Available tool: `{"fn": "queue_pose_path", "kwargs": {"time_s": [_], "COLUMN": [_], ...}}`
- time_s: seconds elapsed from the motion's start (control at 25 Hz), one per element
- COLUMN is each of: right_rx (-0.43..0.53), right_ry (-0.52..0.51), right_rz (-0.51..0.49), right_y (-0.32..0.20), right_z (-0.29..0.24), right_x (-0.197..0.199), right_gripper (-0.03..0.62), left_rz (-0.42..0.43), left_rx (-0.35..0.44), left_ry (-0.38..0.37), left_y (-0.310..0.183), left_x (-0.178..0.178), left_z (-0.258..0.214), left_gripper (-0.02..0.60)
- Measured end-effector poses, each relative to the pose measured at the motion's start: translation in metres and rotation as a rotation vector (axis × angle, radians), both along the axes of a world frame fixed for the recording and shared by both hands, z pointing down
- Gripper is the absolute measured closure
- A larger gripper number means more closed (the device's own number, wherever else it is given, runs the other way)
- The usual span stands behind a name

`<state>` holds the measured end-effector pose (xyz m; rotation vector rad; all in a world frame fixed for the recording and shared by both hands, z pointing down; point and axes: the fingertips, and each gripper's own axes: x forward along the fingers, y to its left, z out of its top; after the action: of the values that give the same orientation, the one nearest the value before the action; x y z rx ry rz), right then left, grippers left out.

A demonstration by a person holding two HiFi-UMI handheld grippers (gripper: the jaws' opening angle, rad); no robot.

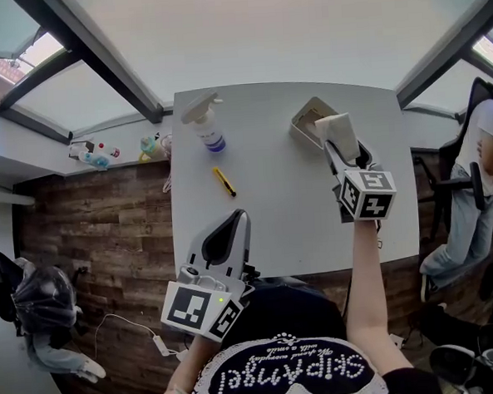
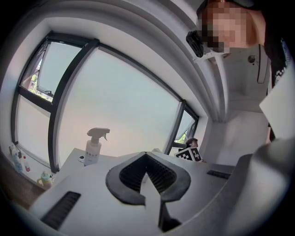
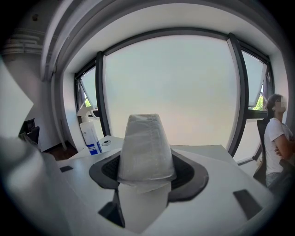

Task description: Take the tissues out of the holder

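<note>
A pale, wrapped tissue pack (image 1: 336, 131) is clamped between the jaws of my right gripper (image 1: 345, 154), lifted just beside and above the open white tissue holder (image 1: 306, 118) at the table's far right. In the right gripper view the tissue pack (image 3: 144, 148) stands upright between the dark pads, and the right gripper (image 3: 146, 174) is shut on it. My left gripper (image 1: 234, 223) hovers over the table's near edge, its jaws shut with nothing in them. In its own view the left gripper (image 2: 146, 157) has its tips touching.
On the white table (image 1: 273, 224) stand a spray bottle (image 1: 205, 124) at the far left and a yellow pen-like tool (image 1: 224, 182) near the middle. Small bottles (image 1: 94, 156) line the window sill. A person (image 1: 482, 161) sits at the right by a chair.
</note>
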<state>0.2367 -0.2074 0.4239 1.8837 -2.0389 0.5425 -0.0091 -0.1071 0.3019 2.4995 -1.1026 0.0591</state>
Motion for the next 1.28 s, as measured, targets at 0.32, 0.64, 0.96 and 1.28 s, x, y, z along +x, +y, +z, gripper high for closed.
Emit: {"fn": "queue_pose_path", "kwargs": {"time_s": [0.32, 0.64, 0.96, 1.28], "right_rx": [0.021, 0.062, 0.096, 0.091], "right_ry": [-0.005, -0.046, -0.039, -0.031], "right_rz": [0.013, 0.030, 0.045, 0.024], "right_y": [0.028, 0.051, 0.071, 0.088], "right_z": [-0.008, -0.021, -0.039, -0.040], "right_x": [-0.013, -0.028, -0.031, -0.047], "right_gripper": [0.330, 0.330, 0.330, 0.330], "left_rz": [0.050, 0.084, 0.096, 0.087], "left_rx": [0.007, 0.021, 0.026, 0.040], "left_ry": [0.007, 0.010, 0.010, 0.009], "left_y": [0.008, 0.015, 0.020, 0.019], "left_x": [0.007, 0.010, 0.007, -0.003], "left_z": [-0.001, -0.006, -0.008, -0.011], "left_gripper": [0.580, 0.580, 0.580, 0.580]}}
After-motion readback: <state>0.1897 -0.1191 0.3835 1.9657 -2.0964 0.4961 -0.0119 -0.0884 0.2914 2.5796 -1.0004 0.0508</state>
